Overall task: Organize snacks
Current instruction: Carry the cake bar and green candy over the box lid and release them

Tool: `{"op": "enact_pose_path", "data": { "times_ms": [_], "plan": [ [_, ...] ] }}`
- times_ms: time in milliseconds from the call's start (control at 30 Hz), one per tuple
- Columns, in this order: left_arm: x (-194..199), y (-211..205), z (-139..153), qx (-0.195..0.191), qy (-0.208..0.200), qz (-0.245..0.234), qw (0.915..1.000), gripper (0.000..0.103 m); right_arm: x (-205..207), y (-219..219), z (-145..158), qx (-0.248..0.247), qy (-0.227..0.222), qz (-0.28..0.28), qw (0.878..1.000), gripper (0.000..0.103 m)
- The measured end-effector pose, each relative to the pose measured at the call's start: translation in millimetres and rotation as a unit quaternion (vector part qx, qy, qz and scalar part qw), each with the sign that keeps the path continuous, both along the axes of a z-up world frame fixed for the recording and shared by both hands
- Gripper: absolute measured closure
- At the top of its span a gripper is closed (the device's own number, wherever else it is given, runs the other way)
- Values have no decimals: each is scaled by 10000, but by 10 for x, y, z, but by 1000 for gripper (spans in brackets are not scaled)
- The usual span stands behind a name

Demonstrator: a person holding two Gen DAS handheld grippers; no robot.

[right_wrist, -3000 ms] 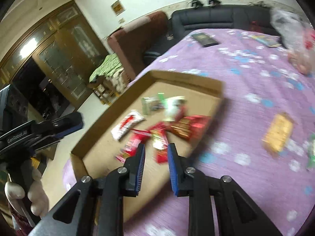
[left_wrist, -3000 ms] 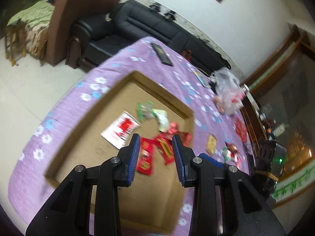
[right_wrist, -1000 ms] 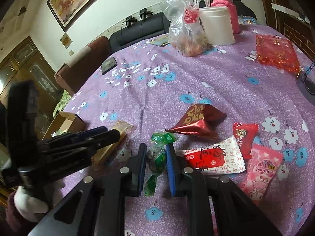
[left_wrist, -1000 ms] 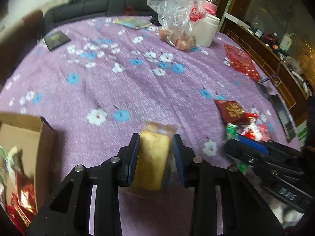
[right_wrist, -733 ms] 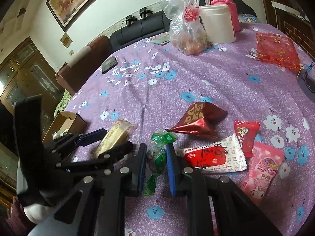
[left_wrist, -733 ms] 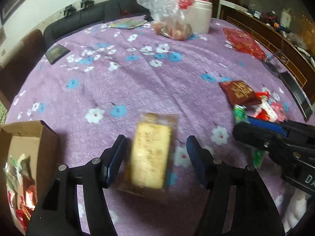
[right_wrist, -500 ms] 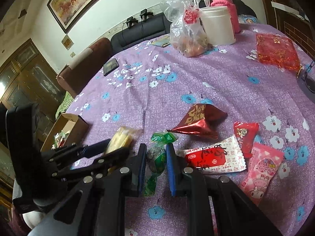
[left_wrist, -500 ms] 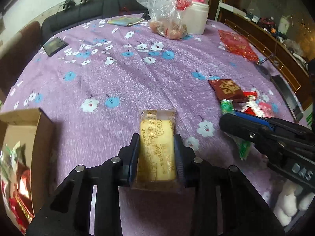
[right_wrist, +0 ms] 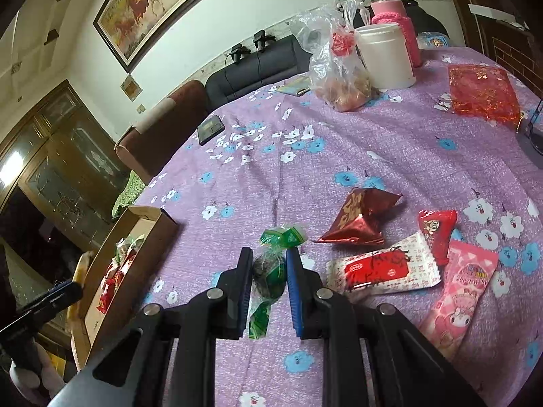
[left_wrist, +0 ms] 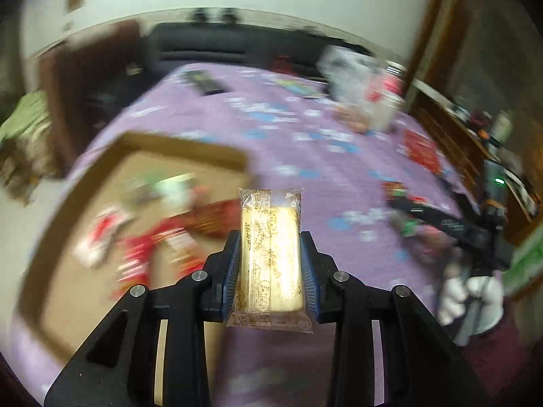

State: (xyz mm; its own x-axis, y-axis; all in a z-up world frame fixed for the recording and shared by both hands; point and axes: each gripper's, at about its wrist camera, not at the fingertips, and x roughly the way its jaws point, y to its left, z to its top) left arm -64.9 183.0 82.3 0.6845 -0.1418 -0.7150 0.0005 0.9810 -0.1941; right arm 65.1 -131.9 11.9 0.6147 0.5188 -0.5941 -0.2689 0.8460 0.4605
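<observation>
My left gripper (left_wrist: 270, 264) is shut on a yellow cake in clear wrap (left_wrist: 270, 254) and holds it above the purple tablecloth, beside the right edge of the cardboard box (left_wrist: 44, 237). The box holds several red, white and green snack packets. My right gripper (right_wrist: 269, 281) is shut on a green-wrapped candy (right_wrist: 271, 271) low over the cloth. To its right lie a dark red foil pouch (right_wrist: 361, 217), a white and red packet (right_wrist: 383, 271), a small red packet (right_wrist: 436, 230) and a pink packet (right_wrist: 465, 288). The box also shows at the left of the right wrist view (right_wrist: 142, 224).
At the table's far side stand a clear plastic bag of food (right_wrist: 339, 78), a white tub (right_wrist: 387, 57) and a pink flask (right_wrist: 397, 17). A red mesh bag (right_wrist: 482, 91) lies at the right, a dark phone (right_wrist: 210, 129) far left. A black sofa (right_wrist: 258, 64) stands behind.
My left gripper has lifted the yellow cake off the cloth and swung left toward the box. My right gripper stays closed on the green candy in the same spot.
</observation>
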Motion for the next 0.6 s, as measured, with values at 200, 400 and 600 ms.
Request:
{"op": "enact_pose_path", "data": {
  "times_ms": [200, 400, 600],
  "plan": [
    [-253, 844, -285, -93, 278, 961, 9949, 70, -239, 393, 112, -160, -5, 358, 9992, 81],
    [-261, 1280, -520, -259, 510, 1405, 9884, 69, -478, 1188, 278, -250, 53, 1218, 9922, 81],
    [-357, 1463, -522, -777, 414, 1392, 9863, 69, -674, 2001, 328, -535, 13, 1965, 9791, 81]
  ]
}}
